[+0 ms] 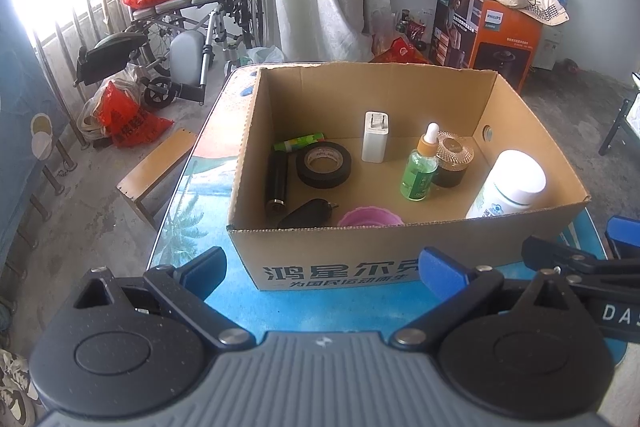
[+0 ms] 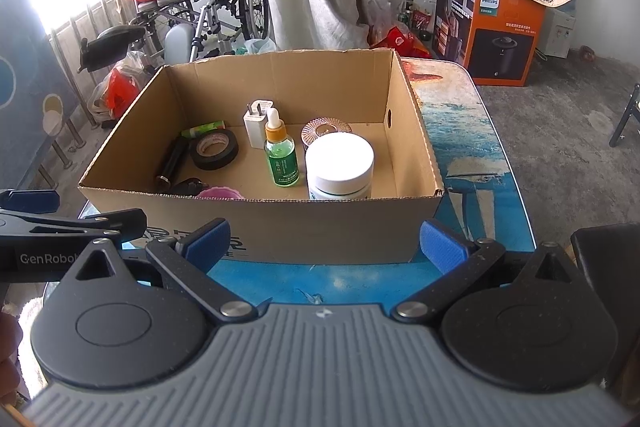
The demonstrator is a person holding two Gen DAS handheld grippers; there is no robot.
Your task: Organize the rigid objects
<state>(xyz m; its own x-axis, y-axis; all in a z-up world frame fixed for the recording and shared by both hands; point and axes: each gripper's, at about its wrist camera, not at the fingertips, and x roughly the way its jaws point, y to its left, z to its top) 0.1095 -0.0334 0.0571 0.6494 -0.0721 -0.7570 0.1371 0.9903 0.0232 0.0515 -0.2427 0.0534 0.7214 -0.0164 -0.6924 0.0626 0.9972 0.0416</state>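
An open cardboard box (image 1: 400,251) (image 2: 280,223) stands on a blue printed table. Inside it are a black tape roll (image 1: 323,164) (image 2: 213,149), a white charger (image 1: 376,137) (image 2: 256,121), a green dropper bottle (image 1: 420,167) (image 2: 281,153), a white-lidded jar (image 1: 510,185) (image 2: 340,163), a brown jar (image 1: 454,157), a black cylinder (image 1: 277,182), a green marker (image 1: 298,142), a black key fob (image 1: 306,213) and a pink cup (image 1: 370,217). My left gripper (image 1: 324,273) and right gripper (image 2: 324,245) both hang open and empty before the box's near wall.
The table (image 2: 472,155) has bare surface right of the box. On the floor beyond stand a wheelchair (image 1: 200,7), red plastic bags (image 1: 128,119), a small wooden stool (image 1: 156,167) and an orange appliance carton (image 2: 492,27). Grey curtains hang behind.
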